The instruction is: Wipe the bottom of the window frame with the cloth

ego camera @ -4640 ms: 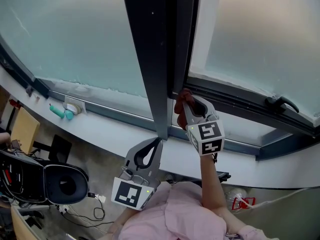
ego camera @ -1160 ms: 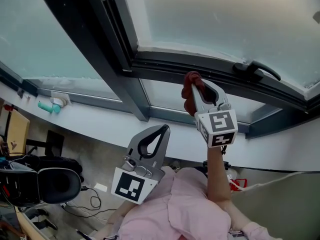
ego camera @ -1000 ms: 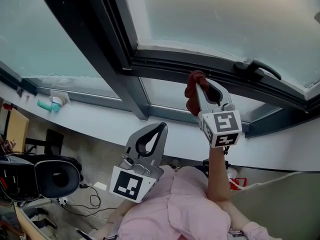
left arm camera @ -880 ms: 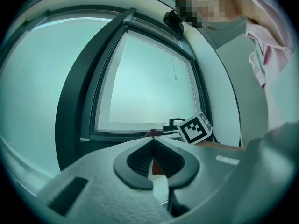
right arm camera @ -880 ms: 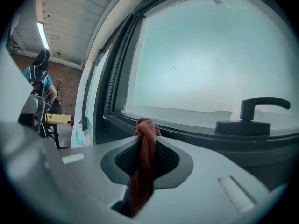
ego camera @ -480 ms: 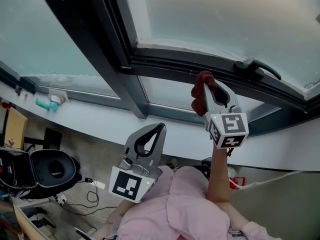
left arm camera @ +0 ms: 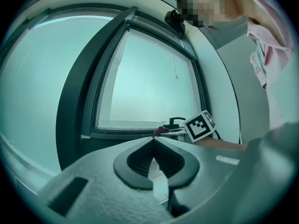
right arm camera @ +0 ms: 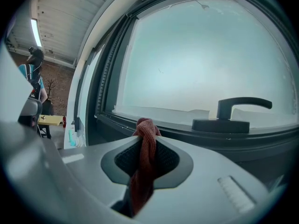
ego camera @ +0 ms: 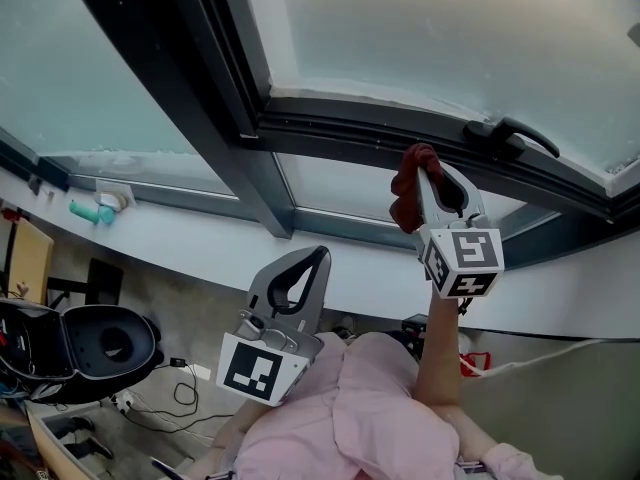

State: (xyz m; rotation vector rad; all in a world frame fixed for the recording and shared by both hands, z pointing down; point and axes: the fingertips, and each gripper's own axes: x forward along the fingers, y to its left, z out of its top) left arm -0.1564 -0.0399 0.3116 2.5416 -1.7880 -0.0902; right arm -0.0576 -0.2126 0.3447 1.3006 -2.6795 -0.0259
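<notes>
Right tongs [ego camera: 424, 160] pinch the red cloth [ego camera: 404, 186] tight, its bunched end up against the bottom rail of the window frame [ego camera: 340, 126], just left of the handle [ego camera: 512, 134]; I cannot tell whether it truly touches. Left tongs [ego camera: 318, 254] hang low and near me, pressed together on nothing. To wipe well, I judge I should press the wad flat onto the rail and draw it along in one even pass, easing round the handle's base so the tong tips don't scrape. No container shows near the window.
</notes>
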